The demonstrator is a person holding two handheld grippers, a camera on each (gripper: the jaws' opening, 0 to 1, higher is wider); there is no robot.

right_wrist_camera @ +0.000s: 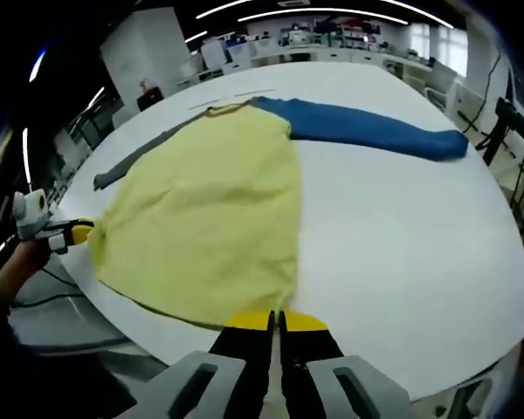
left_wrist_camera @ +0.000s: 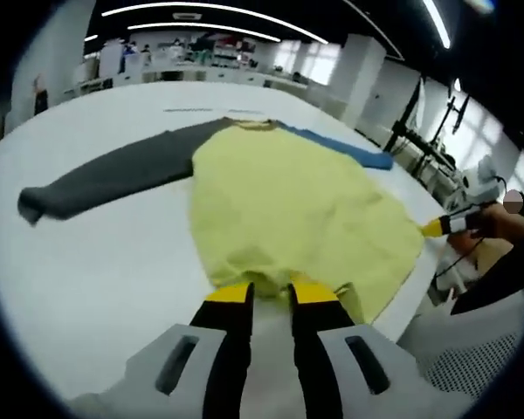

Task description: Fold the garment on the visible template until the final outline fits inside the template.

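White table, frame centre: soft, limp yellow knit garment with grey and blue sleeves. You had left gripper and right gripper pinching its hem corners.

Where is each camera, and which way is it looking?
Left gripper view: rides the left gripper, low at the hem of the yellow shirt, facing its collar and grey sleeve; own jaws show.
Right gripper view: rides the right gripper at the hem, facing the blue sleeve; own jaws show.
Shared: shirt, white table, and each other's gripper.
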